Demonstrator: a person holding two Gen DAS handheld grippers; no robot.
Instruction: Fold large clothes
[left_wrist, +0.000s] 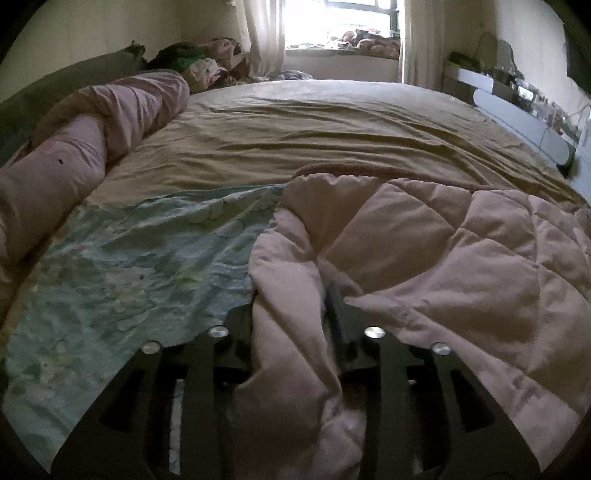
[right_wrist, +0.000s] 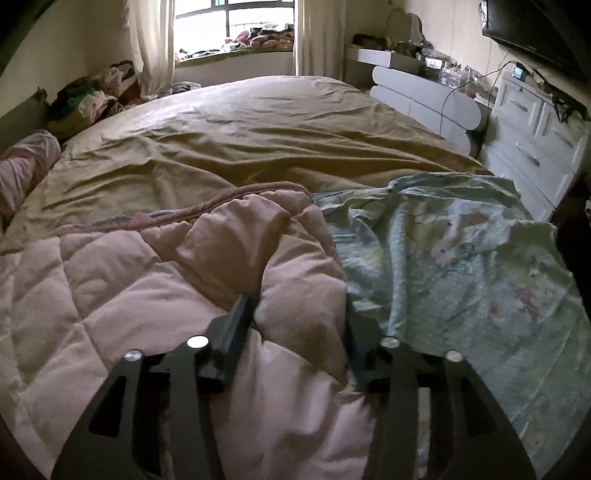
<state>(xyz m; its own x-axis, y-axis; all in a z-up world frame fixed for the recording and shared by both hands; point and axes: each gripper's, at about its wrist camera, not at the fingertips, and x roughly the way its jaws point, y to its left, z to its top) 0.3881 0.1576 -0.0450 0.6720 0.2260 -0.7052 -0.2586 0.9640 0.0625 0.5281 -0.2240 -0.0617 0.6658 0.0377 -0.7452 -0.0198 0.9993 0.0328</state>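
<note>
A pink quilted comforter (left_wrist: 424, 258) lies bunched on the near part of the bed (left_wrist: 314, 122), spreading from the centre toward 3 o'clock in the left wrist view and from the centre toward 9 o'clock in the right wrist view. Under and beside it lies a pale green printed sheet (left_wrist: 140, 251), reaching toward 9 o'clock in the left view and toward 3 o'clock in the right view. The left gripper (left_wrist: 295, 306) has its jaws partly apart, with a thick fold of the comforter standing up between them; its right finger shows as a dark bar against the fabric (the left one is mostly hidden behind the fold), and the pads do not look pressed in. The right gripper (right_wrist: 295, 314) stands wider, jaws apart, with a puffed lump of the comforter's edge lying loose between its fingers (right_wrist: 236, 325). The tan bedspread (right_wrist: 258, 140) is wrinkled and covers the rest of the bed toward 12 o'clock. A rolled pink blanket (left_wrist: 92, 136) lies along the bed's edge at about 10 o'clock in the left view. A pile of clothes (right_wrist: 96, 92) sits in the corner at 11 o'clock, beneath the curtains (right_wrist: 151, 37) of a bright window (right_wrist: 236, 22). White drawers (right_wrist: 532, 147) stand at 2 o'clock in the right view.
</note>
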